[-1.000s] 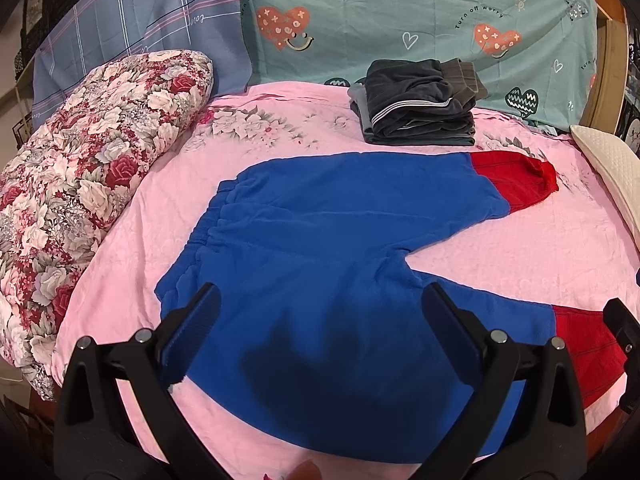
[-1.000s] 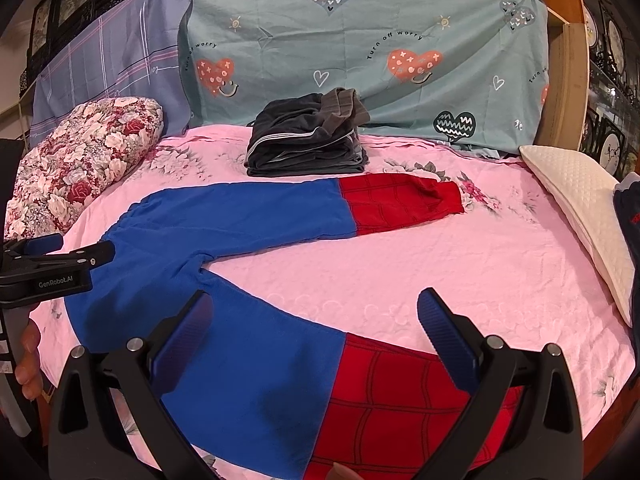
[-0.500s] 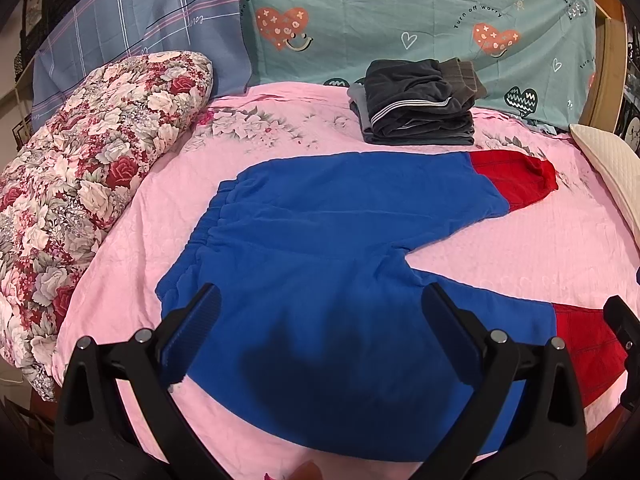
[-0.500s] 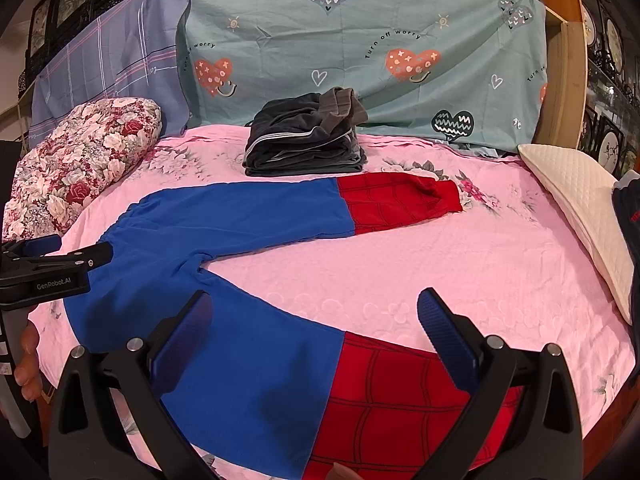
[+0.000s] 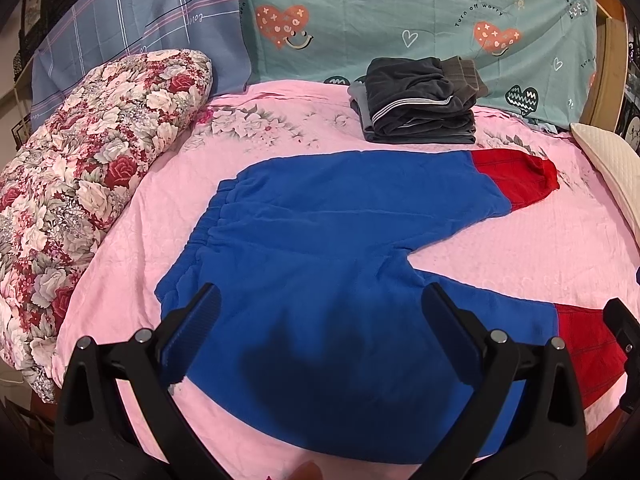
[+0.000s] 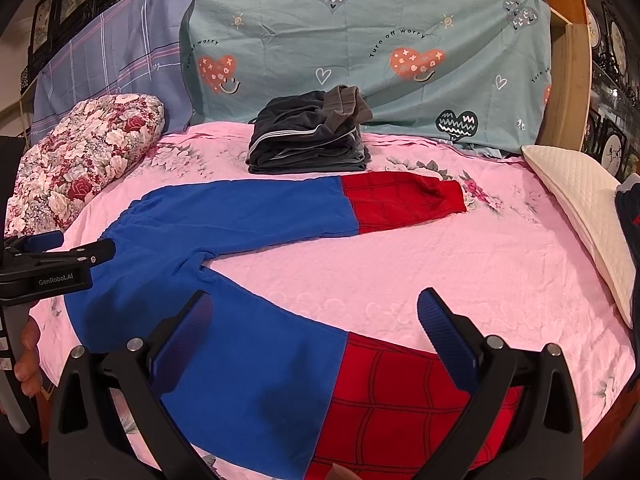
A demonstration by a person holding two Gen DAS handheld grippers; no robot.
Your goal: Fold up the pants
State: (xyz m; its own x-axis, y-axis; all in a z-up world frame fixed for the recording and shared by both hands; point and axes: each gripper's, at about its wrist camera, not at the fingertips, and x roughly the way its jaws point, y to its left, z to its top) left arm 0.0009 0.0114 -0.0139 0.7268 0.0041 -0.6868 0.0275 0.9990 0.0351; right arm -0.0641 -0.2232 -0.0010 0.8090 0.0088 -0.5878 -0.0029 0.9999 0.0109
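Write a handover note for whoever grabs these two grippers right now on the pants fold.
Left gripper: open, empty, over the waist end of the blue and red pants.
Right gripper: open, empty, over the near leg where blue meets the red cuff.
Pants lie flat on the pink bedsheet, legs spread in a V, waistband to the left. A folded dark clothes stack sits behind them.
Done: pants spread out. Left: every fold; probably bring one leg onto the other first.

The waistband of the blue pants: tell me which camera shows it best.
The left wrist view: the gathered waistband lies unobstructed ahead of the open left gripper. In the right wrist view, the waistband sits far left, foreshortened and partly behind the left gripper.
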